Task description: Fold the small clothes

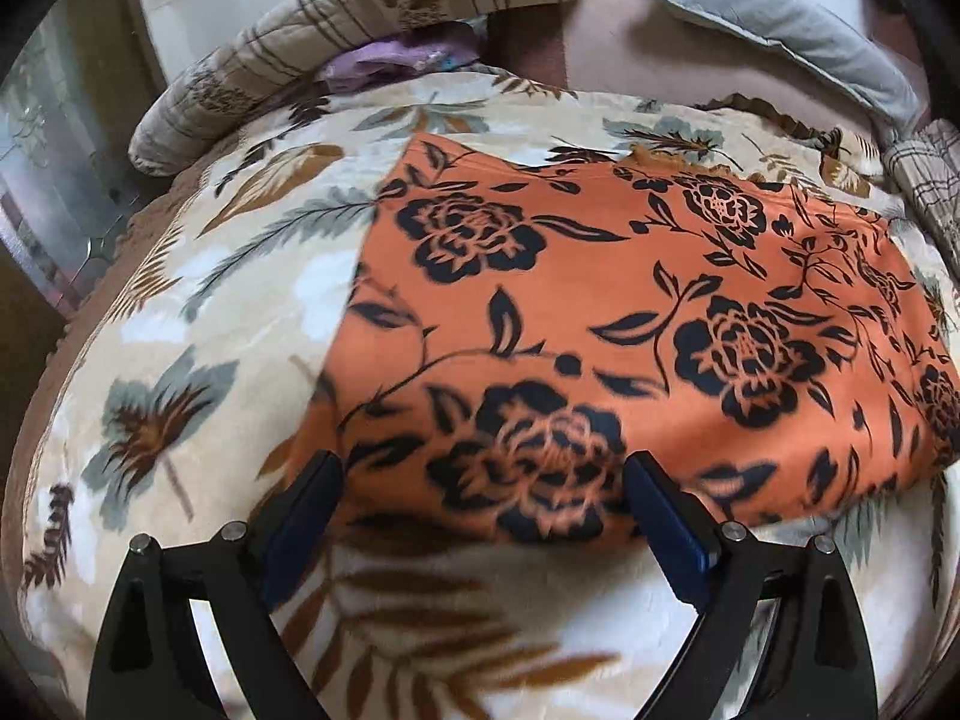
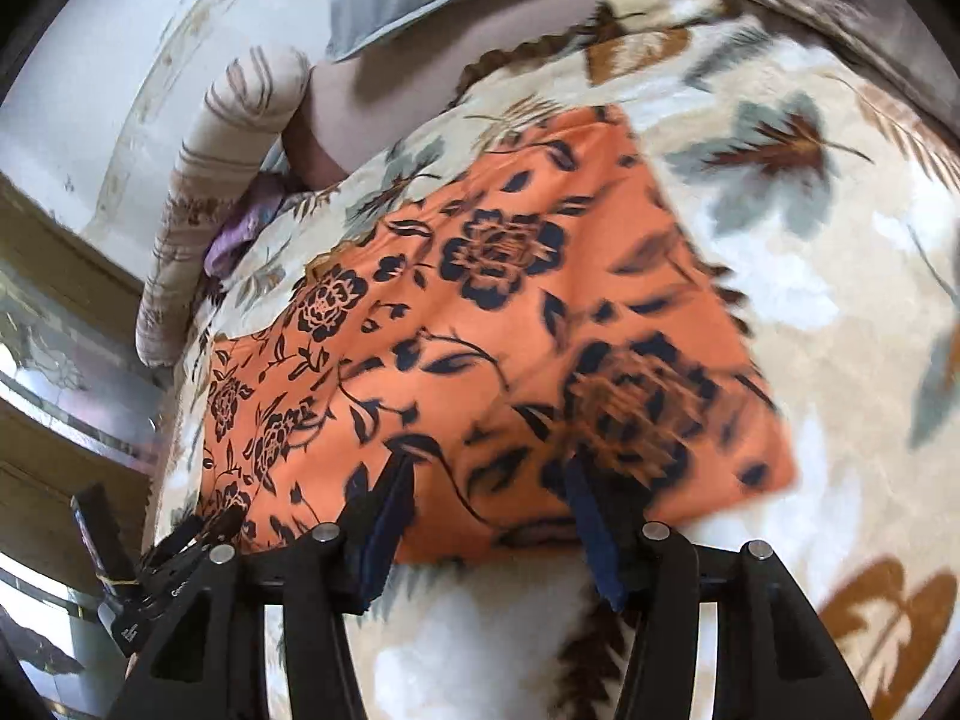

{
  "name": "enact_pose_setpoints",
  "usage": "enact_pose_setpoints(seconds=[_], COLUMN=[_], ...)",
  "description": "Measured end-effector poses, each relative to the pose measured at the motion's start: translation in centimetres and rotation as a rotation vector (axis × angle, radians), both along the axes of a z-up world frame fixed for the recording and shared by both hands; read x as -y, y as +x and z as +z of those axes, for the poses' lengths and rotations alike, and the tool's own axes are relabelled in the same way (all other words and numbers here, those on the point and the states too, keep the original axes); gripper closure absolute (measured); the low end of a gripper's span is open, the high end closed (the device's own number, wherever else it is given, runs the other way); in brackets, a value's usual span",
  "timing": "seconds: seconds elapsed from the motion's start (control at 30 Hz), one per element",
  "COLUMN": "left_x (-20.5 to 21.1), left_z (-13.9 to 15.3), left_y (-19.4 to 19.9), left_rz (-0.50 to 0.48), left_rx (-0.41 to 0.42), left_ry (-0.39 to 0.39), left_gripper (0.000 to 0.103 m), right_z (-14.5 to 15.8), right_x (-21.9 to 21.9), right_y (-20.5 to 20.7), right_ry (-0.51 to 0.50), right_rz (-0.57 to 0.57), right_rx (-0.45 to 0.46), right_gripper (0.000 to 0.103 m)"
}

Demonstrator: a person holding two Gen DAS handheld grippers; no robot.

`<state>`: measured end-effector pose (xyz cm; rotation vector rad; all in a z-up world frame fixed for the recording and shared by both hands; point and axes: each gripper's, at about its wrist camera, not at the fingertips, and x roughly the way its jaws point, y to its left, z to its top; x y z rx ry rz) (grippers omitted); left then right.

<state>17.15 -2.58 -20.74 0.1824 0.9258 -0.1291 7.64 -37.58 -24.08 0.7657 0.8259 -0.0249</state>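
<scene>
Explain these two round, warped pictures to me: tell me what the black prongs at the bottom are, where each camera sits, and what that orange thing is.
No robot here: a person holds a two-finger gripper in each hand, each carrying a fisheye camera looking along its fingers. One picture is from the left gripper, the other from the right gripper. Both stand open near the orange cloth's near edge and hold nothing. The orange floral cloth lies flat, apparently already folded, on a cream leaf-patterned blanket covering a bed. Behind it lie a striped bolster, a grey pillow and something small and purple.
</scene>
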Motion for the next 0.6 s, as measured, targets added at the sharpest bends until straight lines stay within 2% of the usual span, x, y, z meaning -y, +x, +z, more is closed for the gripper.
enact_pose_setpoints(seconds=[0.1, 0.17, 0.27, 0.33, 0.43, 0.47, 0.53, 0.6], left_x=[-0.6, -1.2, -2.2, -2.5, -2.6, -2.8, -3.4, -4.3], left_z=[0.6, 0.5, 0.3, 0.6, 0.8, 0.9, 0.9, 0.8], left_y=[-1.3, -2.1, -3.2, -4.1, -4.5, -4.4, -3.8, -2.9], left_rz=[0.011, 0.027, 0.055, 0.052, 0.045, 0.054, 0.077, 0.112], left_rx=[0.023, 0.028, 0.003, 0.023, 0.049, 0.058, 0.051, 0.036], left_ry=[0.002, 0.004, -0.043, -0.063, -0.052, -0.048, -0.061, -0.082], left_gripper=[0.008, 0.008, 0.008, 0.008, 0.008, 0.008, 0.008, 0.008], right_z=[-0.7, -0.8, -0.3, 0.6, 1.5, 1.7, 2.0, 2.4], right_x=[1.1, 1.4, 1.4, 0.7, -1.4, -2.4, -4.6, -6.8], right_y=[-1.8, -2.7, -3.7, -3.7, -2.9, -2.2, -1.0, 0.6], right_ry=[0.107, 0.141, 0.176, 0.159, 0.114, 0.097, 0.054, -0.001], right_rz=[-0.038, -0.052, -0.077, -0.050, 0.010, 0.036, 0.093, 0.147], right_rx=[0.022, 0.044, 0.092, 0.151, 0.187, 0.189, 0.183, 0.172], right_gripper=[0.044, 0.043, 0.042, 0.042, 0.043, 0.046, 0.061, 0.065])
